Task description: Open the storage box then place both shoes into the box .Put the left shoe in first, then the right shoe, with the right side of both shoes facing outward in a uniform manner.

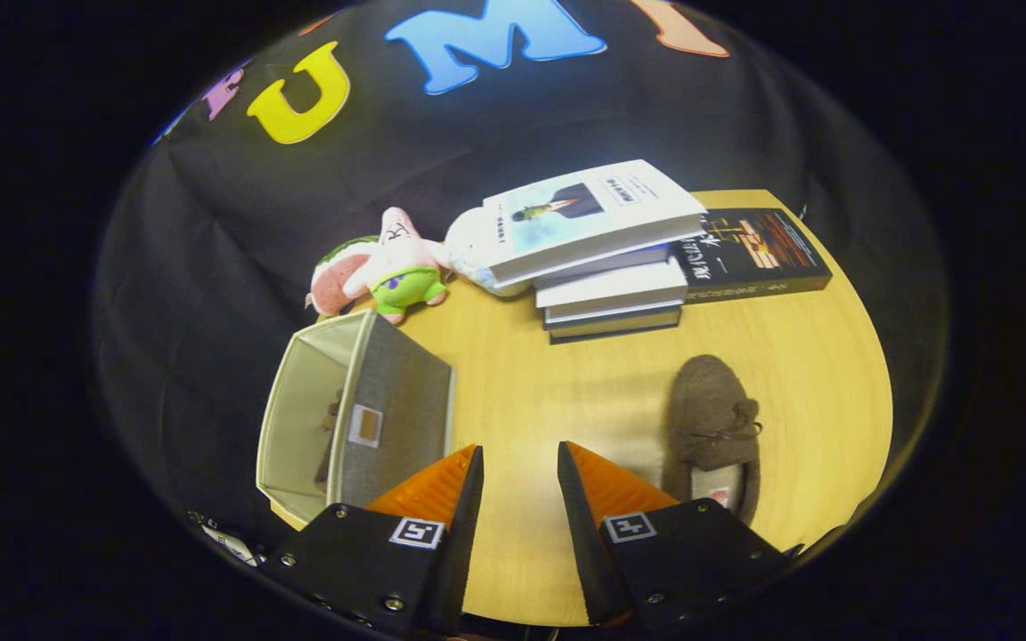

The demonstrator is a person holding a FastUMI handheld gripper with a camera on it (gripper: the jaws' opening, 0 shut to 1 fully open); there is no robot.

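The gripper is hovering above the wooden table with its fingers standing apart and nothing between them but bare tabletop. Each finger mount is carrying a small square tracking marker, not a readable label.

Just ahead and to the left of the fingers, the storage box is standing open, its grey fabric side facing the gripper and its pale lining showing. A dark shape inside it appears to be a shoe, so the left shoe is judged to be already stowed. A small tag on the grey side is too small to read.

To the right of the fingers, close by, the remaining brown shoe is lying on the table with its toe pointing away and its bow on top. A tag inside its heel is unreadable.

The step in hand is judged to be fetching this shoe. It would be done well by swinging right, closing on the heel or side wall rather than the soft bow, and keeping its orientation matched to the first.

Beyond, a stack of books, a dark book bearing Chinese characters that are not clearly legible, and a plush toy are lying well apart from the work.
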